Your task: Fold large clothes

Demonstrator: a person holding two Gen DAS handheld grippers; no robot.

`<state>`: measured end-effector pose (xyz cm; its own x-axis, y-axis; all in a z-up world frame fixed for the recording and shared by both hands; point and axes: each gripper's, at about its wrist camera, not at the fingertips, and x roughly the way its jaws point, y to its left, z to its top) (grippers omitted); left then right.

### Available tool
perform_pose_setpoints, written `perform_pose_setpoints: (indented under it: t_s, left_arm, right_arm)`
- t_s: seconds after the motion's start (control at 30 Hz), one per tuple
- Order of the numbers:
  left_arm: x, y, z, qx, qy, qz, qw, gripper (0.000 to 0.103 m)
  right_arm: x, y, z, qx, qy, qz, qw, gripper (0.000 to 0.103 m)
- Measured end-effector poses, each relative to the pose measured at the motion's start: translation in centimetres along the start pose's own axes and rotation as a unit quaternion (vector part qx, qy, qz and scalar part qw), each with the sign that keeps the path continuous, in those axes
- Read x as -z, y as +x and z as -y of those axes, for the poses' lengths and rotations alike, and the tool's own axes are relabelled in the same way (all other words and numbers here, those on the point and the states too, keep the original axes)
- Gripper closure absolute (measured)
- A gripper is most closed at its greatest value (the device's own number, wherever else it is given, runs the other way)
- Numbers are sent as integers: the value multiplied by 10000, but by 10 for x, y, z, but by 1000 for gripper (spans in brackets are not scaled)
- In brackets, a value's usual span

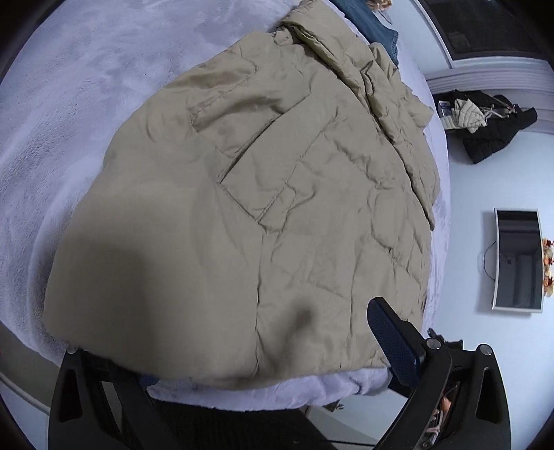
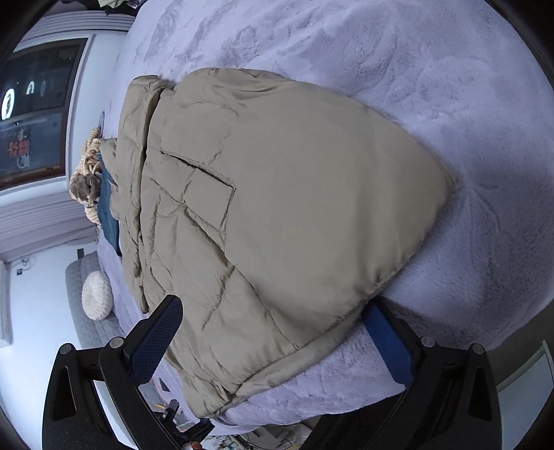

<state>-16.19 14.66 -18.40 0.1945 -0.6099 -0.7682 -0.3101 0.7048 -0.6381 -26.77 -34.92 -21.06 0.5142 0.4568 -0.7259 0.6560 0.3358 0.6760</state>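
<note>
Lying folded on the bed (image 2: 450, 104), beige jacket (image 2: 277, 207) between wide-open right gripper (image 2: 273, 318); left gripper (image 1: 221, 342) unclear.

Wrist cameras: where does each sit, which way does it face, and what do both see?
Left wrist: on the left gripper, angled down over the jacket on the bed; one finger is clear, the other hidden by fabric.
Right wrist: on the right gripper, angled down; both fingers straddle the jacket's hem, open.
Shared: jacket, bed, blue garment.
</note>
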Motion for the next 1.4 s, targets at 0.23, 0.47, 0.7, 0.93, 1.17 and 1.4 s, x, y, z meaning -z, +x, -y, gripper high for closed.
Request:
perform_pose_setpoints:
  t_s: [0.23, 0.47, 0.7, 0.93, 1.17, 1.4]
  left_arm:
    - [-11, 3, -2, -37, -79, 151, 9998, 87]
    - [-16, -46, 33, -74, 692, 767, 9946, 91]
    - [-33, -89, 92, -40, 1536, 1345, 9789, 91]
    - [-73, -115, 140, 6, 1824, 1914, 9644, 91]
    - [-146, -111, 202, -326, 2069, 2438, 9469, 91]
    - [-233, -64, 224, -892, 1734, 2649, 9444, 91]
  right_arm:
    - [-3, 1, 10, -438, 490, -46, 9978, 20]
    - [-4, -12, -13, -218, 3, 47, 9998, 95]
    - [-15, -37, -76, -82, -994, 291, 9946, 96]
    - [-43, -51, -165, 17, -2151, 485, 9754, 97]
    - [-93, -39, -266, -7, -3073, 472, 9505, 97]
    - [-153, 23, -352, 239, -3717, 242, 9277, 97]
